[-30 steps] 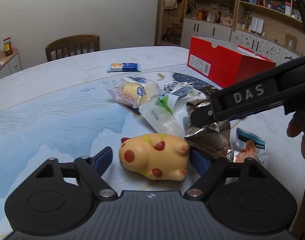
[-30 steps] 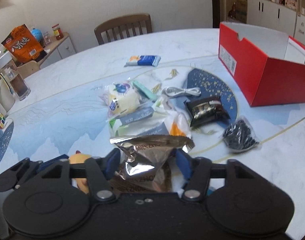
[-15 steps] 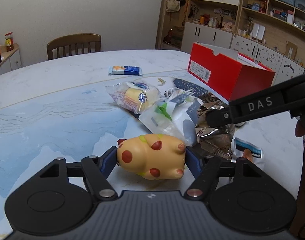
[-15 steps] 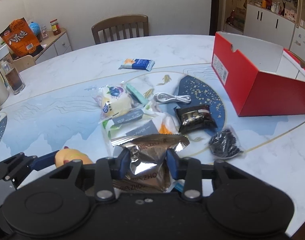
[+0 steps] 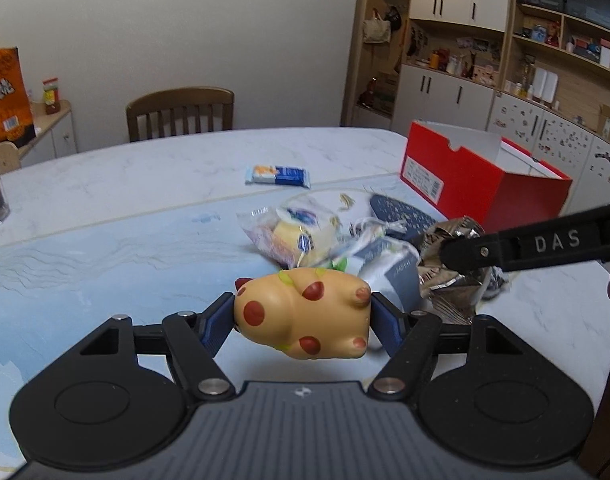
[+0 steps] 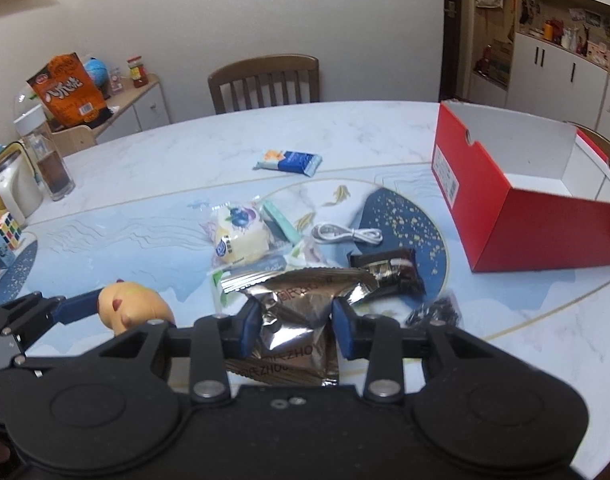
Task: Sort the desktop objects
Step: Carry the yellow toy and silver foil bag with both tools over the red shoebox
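- My left gripper is clamped on the spotted yellow toy, blue pads pressed to both its ends; the toy hangs crosswise between the fingers, clear of the table.
- My right gripper is pinched on the silver foil packet, which crumples between the pads and sticks out forward past them.
- Seen from the right wrist, the toy sits just left of the packet.
- The red box stands open, well apart to the right, beyond the loose snack packets and the white cable.
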Motion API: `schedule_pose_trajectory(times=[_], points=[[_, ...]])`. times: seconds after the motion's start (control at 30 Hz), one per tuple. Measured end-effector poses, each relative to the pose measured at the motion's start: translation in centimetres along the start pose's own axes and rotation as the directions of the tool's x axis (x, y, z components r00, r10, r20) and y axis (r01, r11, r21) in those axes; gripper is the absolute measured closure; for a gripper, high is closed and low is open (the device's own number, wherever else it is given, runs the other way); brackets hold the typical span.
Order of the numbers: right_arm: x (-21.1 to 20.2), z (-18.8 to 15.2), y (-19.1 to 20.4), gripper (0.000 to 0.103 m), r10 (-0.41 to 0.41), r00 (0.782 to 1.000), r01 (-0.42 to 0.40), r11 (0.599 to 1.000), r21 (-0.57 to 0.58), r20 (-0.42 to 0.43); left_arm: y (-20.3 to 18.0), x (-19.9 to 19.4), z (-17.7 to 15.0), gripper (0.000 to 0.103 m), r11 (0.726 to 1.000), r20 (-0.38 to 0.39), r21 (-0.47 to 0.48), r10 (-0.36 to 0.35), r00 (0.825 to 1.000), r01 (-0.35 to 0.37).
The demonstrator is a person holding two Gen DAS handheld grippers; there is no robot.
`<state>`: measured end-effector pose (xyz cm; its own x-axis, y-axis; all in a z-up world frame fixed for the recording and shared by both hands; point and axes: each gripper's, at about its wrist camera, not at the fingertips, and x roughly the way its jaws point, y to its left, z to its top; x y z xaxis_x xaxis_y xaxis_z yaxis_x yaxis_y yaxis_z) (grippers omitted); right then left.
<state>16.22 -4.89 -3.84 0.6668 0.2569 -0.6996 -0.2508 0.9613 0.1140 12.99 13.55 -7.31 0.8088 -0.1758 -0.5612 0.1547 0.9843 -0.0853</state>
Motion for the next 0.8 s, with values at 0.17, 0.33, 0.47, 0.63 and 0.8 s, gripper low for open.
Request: schedule_pose_trajectory(times=[0.17,0.33,0.47,0.63,0.8], points=[[-0.8,0.9,-2.0,0.066,0.053,0.998,-0.052,0.998,-0.017,0.017,-1.3,-0.5,1.5,0.031,0.998,0.016,-0.028,0.054,0.998,-0.054],[-1.6,2.2,-4.4,0.066,0.078,0.996,-0.077,0.997,-0.03,0.034,-3.3,-0.6,3.2,0.032,0.995,0.028,-0.04,0.095,0.995,-0.094],[-2.4,3.3,-6.5,0.066,0.068,0.996,-0.066,0.997,-0.033,0.062,-5.0,-0.6,4.5,0.032,0.994,0.042,-0.052,0.103,0.994,-0.1],[-3.2,4.2,-9.5,0.066,0.048,0.995,-0.047,0.999,-0.016,0.086,-7.3,-0.5,6.3,0.032,0.994,0.068,-0.046,0.101,0.993,-0.098],[-4.0,5.1,-12.6,0.066,0.04,0.992,-0.04,0.999,0.002,0.119,-10.0,0.2,7.7,0.031,0.995,0.09,-0.023,0.097,0.991,-0.096]])
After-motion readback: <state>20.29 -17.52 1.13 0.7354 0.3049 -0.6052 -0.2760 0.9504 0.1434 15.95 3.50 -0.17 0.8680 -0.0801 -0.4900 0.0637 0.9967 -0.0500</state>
